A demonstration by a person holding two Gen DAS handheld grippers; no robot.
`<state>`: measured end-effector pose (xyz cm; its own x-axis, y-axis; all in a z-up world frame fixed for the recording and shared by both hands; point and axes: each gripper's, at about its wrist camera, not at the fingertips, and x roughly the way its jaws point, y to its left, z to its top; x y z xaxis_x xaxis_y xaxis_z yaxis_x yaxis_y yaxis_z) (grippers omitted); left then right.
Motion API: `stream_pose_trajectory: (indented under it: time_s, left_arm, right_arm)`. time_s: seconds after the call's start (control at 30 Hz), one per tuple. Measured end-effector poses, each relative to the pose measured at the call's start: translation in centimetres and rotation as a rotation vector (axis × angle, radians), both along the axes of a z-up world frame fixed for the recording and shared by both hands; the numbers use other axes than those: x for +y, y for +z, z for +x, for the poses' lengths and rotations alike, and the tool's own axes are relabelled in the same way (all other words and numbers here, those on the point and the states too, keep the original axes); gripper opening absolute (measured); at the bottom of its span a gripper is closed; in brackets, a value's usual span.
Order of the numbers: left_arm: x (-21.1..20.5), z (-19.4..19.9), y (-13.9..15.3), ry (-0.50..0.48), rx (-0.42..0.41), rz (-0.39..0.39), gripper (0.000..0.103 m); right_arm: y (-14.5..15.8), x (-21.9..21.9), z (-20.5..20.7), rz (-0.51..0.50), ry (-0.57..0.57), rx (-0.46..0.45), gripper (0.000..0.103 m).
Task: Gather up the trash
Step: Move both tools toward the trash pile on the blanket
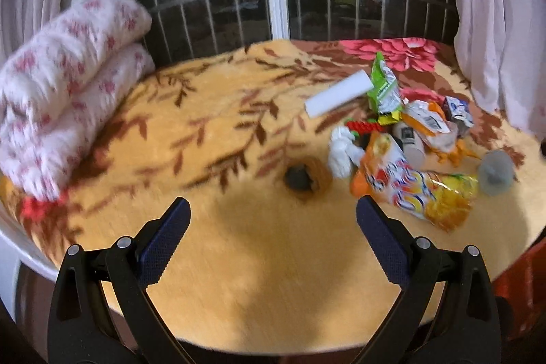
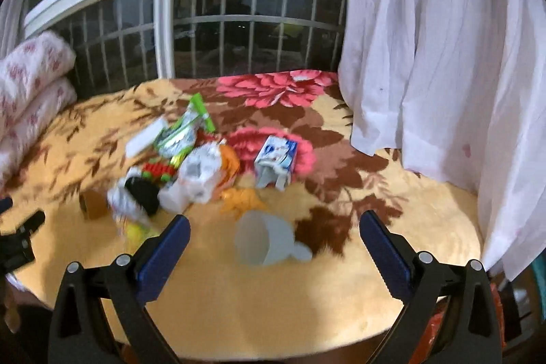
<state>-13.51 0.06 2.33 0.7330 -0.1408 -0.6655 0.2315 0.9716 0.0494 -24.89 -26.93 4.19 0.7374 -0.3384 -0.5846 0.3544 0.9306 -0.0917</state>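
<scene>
A flowered blanket [image 1: 211,111] covers the bed, a folded quilt [image 1: 65,84] at its left edge. The trash heap [image 1: 406,139] lies toward the curtain [image 2: 443,57], a clear cup [image 2: 262,239] on its side nearest. Left tongs [image 1: 273,217] and right tongs [image 2: 274,231] hover spread wide, gripping nothing.

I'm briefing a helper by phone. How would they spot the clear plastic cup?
Start at the floral blanket and find the trash pile near the white curtain. The cup lies tipped over at the pile's near edge, the only translucent, colourless item.
</scene>
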Motion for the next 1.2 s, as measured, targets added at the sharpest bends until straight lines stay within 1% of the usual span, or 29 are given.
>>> stream_pose_trajectory:
  time_s: [0.03, 0.07, 0.2, 0.37, 0.67, 1.03, 1.2]
  left_arm:
    - [0.4, -0.2, -0.2, -0.002, 0.010, -0.020, 0.095]
    - [0.6, -0.2, -0.5, 0.002, 0.018, -0.022, 0.095]
    - [1.1, 0.2, -1.4, 0.028, 0.031, 0.007, 0.095]
    - [1.4, 1.0, -2.2, 0.041, 0.046, 0.034, 0.095]
    - [0.5, 2.1, -3.3, 0.019, 0.064, 0.057, 0.095]
    - [0.0, 2.8, -3.9, 0.010, 0.078, 0.064, 0.095]
    - [0.8, 2.8, -4.2, 0.014, 0.090, 0.045, 0.095]
  right_arm:
    - [-0.7, 1.0, -0.4, -0.018, 0.006, 0.007, 0.098]
    - [-1.3, 1.7, -0.6, -0.021, 0.016, 0.015, 0.098]
    - [-3.3, 4.0, -0.3, -0.025, 0.058, 0.053, 0.098]
    - [-4.4, 5.4, 0.9, -0.014, 0.080, 0.063, 0.098]
    - [-5.0, 5.4, 2.9, 0.012, 0.079, 0.080, 0.098]
    - [-5.9, 5.3, 3.7, 0.013, 0.083, 0.105, 0.098]
    - [-6.3, 5.3, 3.8, 0.065, 0.149, 0.096, 0.098]
